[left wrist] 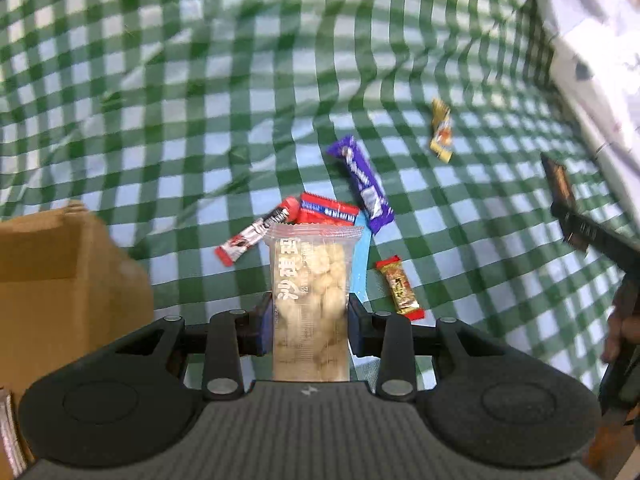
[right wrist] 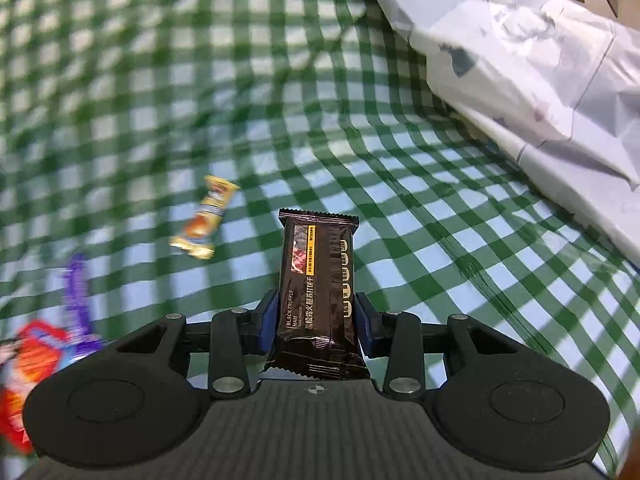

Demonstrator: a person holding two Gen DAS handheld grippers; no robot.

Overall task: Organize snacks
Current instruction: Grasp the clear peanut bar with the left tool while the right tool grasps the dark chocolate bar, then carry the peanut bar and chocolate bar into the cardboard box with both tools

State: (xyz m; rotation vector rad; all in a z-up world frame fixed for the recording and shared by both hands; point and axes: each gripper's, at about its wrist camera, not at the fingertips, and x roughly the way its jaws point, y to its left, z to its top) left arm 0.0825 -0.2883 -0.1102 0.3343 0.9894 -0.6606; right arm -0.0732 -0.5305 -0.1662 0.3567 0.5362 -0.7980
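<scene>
My left gripper (left wrist: 308, 320) is shut on a clear packet of pale puffed snack (left wrist: 310, 300), held upright above the green checked cloth (left wrist: 200, 120). My right gripper (right wrist: 316, 320) is shut on a dark brown black-truffle cracker bar (right wrist: 318, 284), also upright; it shows at the right edge of the left wrist view (left wrist: 562, 196). On the cloth lie a purple bar (left wrist: 362, 182), a red packet (left wrist: 328, 210), a red-and-black stick (left wrist: 258, 236), a small gold-and-red bar (left wrist: 402, 288) and a yellow candy (left wrist: 441, 132). The yellow candy (right wrist: 204, 218) and purple bar (right wrist: 78, 300) also show, blurred, in the right wrist view.
A brown cardboard box (left wrist: 60, 280) stands at the left, close to my left gripper. A crumpled white plastic sheet (right wrist: 520, 60) covers the far right. A light blue wrapper (left wrist: 360, 264) lies under the held packet. A red packet (right wrist: 28, 364) lies at the lower left.
</scene>
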